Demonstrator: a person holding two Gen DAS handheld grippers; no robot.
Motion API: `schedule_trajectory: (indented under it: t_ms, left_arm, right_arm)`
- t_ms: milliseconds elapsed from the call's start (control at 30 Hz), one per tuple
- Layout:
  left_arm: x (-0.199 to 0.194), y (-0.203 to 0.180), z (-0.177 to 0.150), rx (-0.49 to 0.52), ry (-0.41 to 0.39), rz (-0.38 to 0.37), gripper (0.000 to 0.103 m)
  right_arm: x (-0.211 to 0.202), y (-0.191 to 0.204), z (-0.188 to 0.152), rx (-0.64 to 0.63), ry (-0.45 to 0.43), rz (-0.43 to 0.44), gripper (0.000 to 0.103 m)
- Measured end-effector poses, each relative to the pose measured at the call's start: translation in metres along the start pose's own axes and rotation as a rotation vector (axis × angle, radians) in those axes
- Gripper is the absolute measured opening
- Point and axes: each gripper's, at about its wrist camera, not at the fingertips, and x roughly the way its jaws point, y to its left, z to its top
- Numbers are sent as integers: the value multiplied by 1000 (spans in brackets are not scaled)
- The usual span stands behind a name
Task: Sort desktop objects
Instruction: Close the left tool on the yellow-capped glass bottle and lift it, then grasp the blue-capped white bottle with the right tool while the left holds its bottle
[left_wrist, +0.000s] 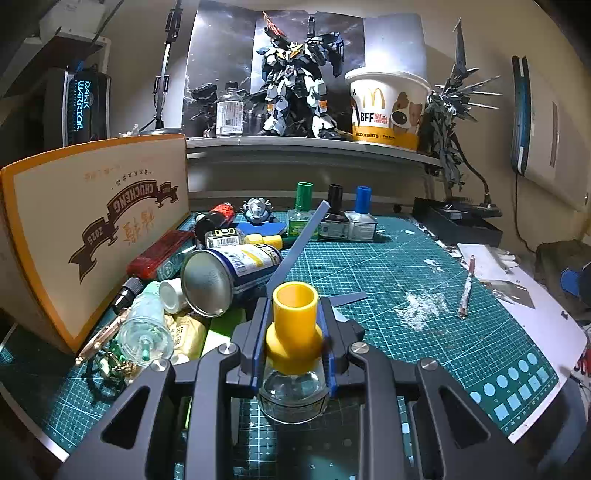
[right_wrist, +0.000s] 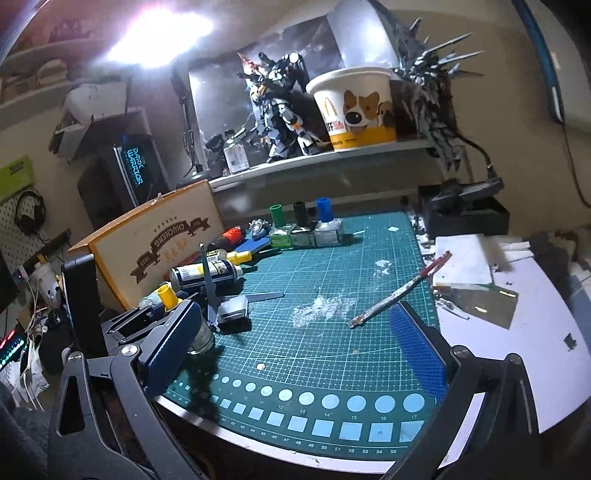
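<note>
My left gripper (left_wrist: 294, 332) is shut on a small glass bottle with a yellow cap (left_wrist: 295, 321), held upright just above the green cutting mat (left_wrist: 406, 295). The same bottle shows in the right wrist view (right_wrist: 166, 295), between the left gripper's fingers. My right gripper (right_wrist: 295, 350) is open and empty over the mat's front edge. Three bottles with green (left_wrist: 303, 210), black (left_wrist: 334, 214) and blue (left_wrist: 362, 214) caps stand in a row at the back of the mat. A spray can (left_wrist: 229, 269) lies on its side in a pile at the left.
A cardboard box (left_wrist: 92, 221) stands at the left. A paint-stained stick (left_wrist: 466, 288) lies on the mat's right side by white dust. A shelf (left_wrist: 314, 146) at the back carries a robot model and a paper bucket. Papers (right_wrist: 476, 273) lie at the right.
</note>
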Motion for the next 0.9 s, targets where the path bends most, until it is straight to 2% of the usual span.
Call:
schedule_trajectory:
  t_ms: [167, 367, 500, 600, 700, 800, 900]
  left_arm:
    - [-6, 6, 2, -20, -17, -3, 24]
    - [-31, 24, 14, -37, -64, -42, 24]
    - [-48, 37, 24, -36, -88, -69, 24]
    - [-48, 46, 24, -36, -73, -55, 24]
    - [-44, 52, 27, -35, -61, -37, 24]
    - [-40, 57, 29, -34, -49, -19, 24]
    - [-36, 63, 31, -34, -38, 0, 24]
  right_arm:
    - [2, -2, 4, -14, 1, -27, 103]
    - [7, -7, 10, -26, 16, -82, 102]
    - [11, 0, 16, -80, 24, -117, 102]
    - [16, 2, 20, -78, 23, -114, 102]
    - [29, 1, 26, -49, 47, -74, 102]
    - [45, -2, 37, -33, 70, -43, 95]
    - [66, -12, 53, -3, 103, -54, 81]
